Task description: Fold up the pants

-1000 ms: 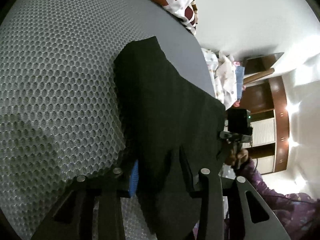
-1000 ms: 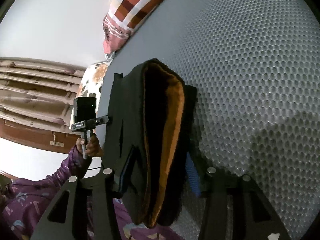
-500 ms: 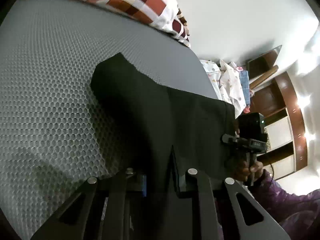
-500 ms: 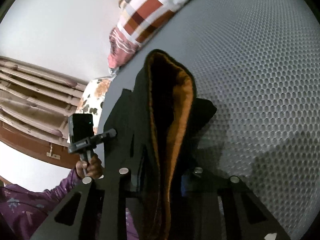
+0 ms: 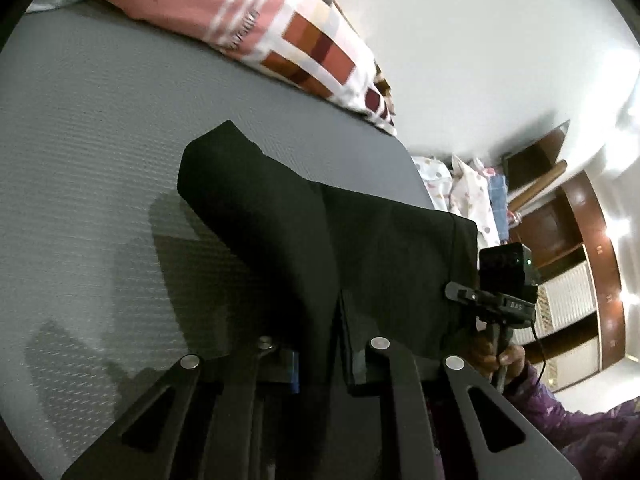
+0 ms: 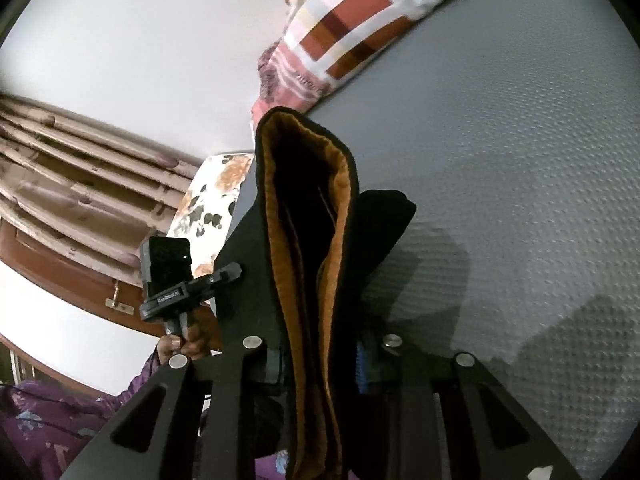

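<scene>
Black pants (image 5: 320,232) with an orange lining (image 6: 340,216) lie on a grey mesh mattress (image 5: 100,160). Their near edge is raised off it between my two grippers. My left gripper (image 5: 324,360) has its jaws closing, and its pads press on the dark cloth at one end of that edge. At the other end my right gripper (image 6: 320,360) is shut on the doubled waistband, which stands up showing the lining. A hand (image 5: 492,356) holds the right gripper's handle at the right of the left wrist view. The far part of the pants still rests on the mattress (image 6: 520,160).
A checked red and white pillow (image 5: 312,48) lies at the head of the bed against a white wall. Floral bedding (image 5: 468,196) and a wooden wardrobe (image 5: 580,216) are beyond the bed's far side. A curtain (image 6: 60,184) and a floral cushion (image 6: 212,196) are on the other side.
Both grippers' jaws have narrowed onto the pants' near edge and risen with it. The views have tipped up, so more pillow and wall show, and the cloth hangs clear of the mattress.
</scene>
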A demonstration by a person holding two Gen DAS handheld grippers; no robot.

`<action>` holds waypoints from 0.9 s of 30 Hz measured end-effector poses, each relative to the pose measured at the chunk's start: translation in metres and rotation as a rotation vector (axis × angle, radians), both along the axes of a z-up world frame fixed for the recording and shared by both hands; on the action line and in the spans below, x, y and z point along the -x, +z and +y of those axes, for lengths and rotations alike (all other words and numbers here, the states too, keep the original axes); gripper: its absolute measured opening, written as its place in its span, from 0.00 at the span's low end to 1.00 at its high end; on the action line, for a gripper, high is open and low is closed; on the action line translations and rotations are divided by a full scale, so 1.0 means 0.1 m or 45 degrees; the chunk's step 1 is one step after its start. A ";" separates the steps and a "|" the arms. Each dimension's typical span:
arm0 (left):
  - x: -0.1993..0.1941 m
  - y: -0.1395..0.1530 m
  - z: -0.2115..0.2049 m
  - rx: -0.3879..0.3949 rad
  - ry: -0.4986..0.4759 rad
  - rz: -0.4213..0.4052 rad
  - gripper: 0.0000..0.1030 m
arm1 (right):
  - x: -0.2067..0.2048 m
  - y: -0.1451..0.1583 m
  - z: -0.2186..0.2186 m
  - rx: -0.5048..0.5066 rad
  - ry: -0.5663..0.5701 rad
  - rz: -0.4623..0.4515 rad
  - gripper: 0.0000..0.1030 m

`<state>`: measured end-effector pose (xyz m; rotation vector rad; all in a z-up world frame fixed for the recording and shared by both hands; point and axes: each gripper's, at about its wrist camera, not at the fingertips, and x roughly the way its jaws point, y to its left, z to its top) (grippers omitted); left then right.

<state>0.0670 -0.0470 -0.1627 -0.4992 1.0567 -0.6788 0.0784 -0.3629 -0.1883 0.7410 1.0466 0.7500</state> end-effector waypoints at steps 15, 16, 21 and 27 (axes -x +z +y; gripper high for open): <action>0.16 0.11 0.77 0.006 0.150 -0.068 0.14 | -0.28 0.22 0.77 0.030 0.108 -0.056 0.20; 0.16 0.11 0.80 0.002 0.157 -0.070 0.14 | -0.30 0.22 0.79 0.030 0.112 -0.057 0.20; 0.16 0.12 0.91 -0.031 0.182 -0.086 0.14 | -0.35 0.18 0.88 0.025 0.126 -0.042 0.20; 0.13 0.14 1.05 -0.064 0.221 -0.095 0.14 | -0.38 0.19 0.96 0.031 0.150 -0.037 0.20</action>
